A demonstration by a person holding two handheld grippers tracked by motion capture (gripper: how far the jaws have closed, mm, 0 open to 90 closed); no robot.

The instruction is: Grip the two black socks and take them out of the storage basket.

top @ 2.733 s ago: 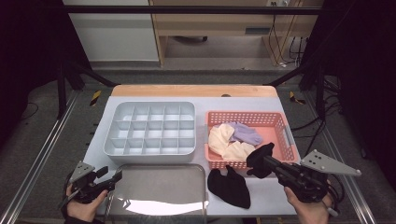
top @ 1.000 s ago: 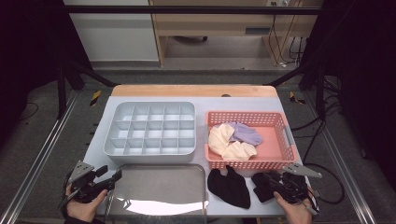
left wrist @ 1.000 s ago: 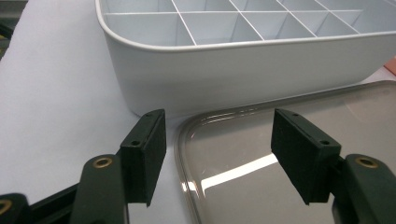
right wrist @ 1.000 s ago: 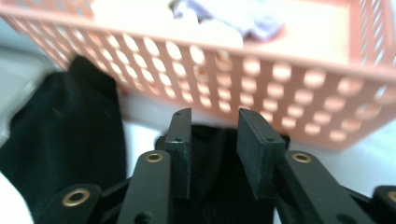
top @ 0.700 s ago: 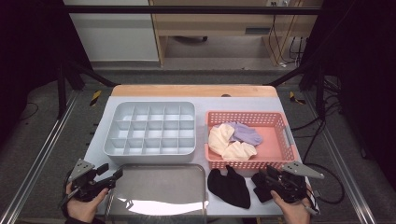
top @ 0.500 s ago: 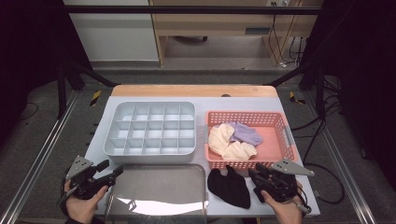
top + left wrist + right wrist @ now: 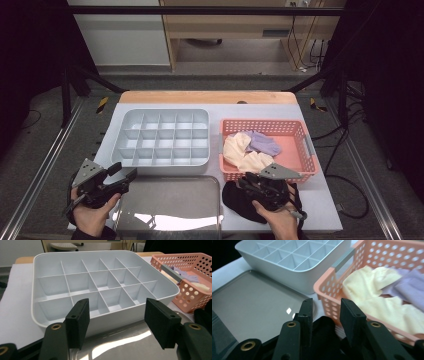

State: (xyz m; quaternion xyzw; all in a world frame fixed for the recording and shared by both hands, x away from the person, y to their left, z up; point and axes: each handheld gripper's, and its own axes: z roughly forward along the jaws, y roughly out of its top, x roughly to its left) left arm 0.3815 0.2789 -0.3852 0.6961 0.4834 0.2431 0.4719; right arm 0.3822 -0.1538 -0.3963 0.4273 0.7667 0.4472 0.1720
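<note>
We've got a white divided organizer tray (image 7: 162,137) sitting mid-table, with a shiny metal tray (image 7: 170,202) right in front of it, edges nearly touching. Off to the side there's a pink perforated basket (image 7: 300,135) holding a cream cloth (image 7: 242,152) and a lavender one (image 7: 264,143) bunched together. Behind the table we can see a wooden bench (image 7: 230,22).

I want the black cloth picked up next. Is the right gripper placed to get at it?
Probably yes. The right gripper sits right over the black cloth in front of the pink basket, jaws apart, nothing between them and the cloth.
</note>
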